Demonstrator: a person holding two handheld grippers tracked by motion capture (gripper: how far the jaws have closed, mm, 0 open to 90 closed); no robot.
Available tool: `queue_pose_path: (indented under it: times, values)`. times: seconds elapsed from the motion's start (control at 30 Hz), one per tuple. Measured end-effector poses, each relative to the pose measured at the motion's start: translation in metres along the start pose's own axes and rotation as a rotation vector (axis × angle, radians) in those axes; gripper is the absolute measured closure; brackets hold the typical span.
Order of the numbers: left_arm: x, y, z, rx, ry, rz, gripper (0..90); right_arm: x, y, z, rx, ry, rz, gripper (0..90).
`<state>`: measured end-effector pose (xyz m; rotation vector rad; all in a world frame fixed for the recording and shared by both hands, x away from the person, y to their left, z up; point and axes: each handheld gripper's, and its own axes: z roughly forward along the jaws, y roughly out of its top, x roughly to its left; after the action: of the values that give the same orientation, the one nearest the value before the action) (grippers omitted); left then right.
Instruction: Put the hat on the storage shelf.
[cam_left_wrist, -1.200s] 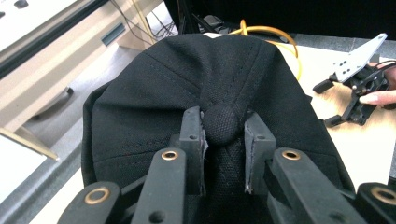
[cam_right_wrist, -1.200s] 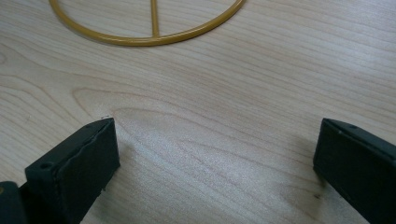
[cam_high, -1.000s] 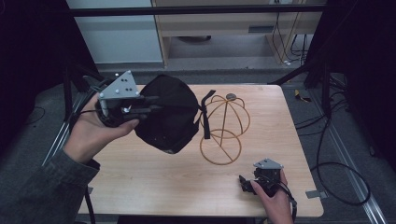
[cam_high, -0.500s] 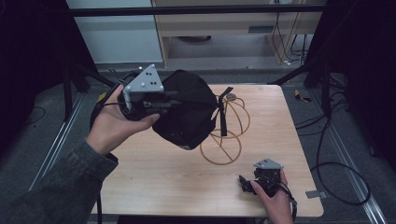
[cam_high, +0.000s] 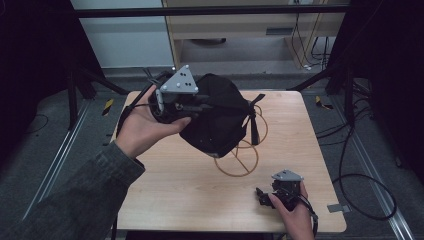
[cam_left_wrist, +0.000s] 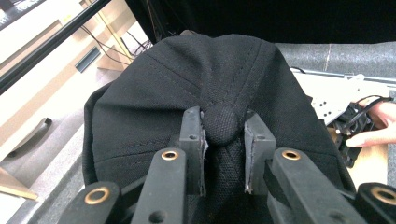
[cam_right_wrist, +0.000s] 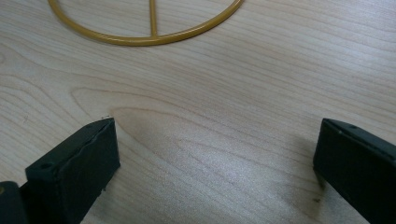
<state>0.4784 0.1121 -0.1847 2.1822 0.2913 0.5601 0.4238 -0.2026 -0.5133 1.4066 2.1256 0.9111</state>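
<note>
Left gripper (cam_left_wrist: 223, 140) jaws clenched on the black cap's (cam_left_wrist: 210, 88) top button, cap not yet seated on the wire hat stand (cam_high: 239, 160); right gripper (cam_right_wrist: 215, 154) jaws released above the tabletop (cam_right_wrist: 210, 102).

a pale wooden table (cam_high: 165, 200) stands on grey floor, black cables (cam_high: 367, 200) trailing at its right.

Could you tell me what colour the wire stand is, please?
Golden yellow; the stand shows clearest in the right gripper view.
</note>
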Motion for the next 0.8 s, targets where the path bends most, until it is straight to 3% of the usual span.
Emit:
queue_pose_path:
  times: [0.27,0.53,0.8]
  values:
    - [0.001,0.008,0.005,-0.01,-0.006,0.006,73.5,0.0,0.0,0.0,0.0,-0.001,0.0,0.4]
    - [0.001,0.011,0.014,-0.023,-0.025,-0.014,73.5,0.0,0.0,0.0,0.0,0.0,-0.003,0.5]
    - [0.003,0.025,0.031,0.002,-0.018,-0.014,73.4,0.0,0.0,0.0,-0.001,0.002,-0.004,0.5]
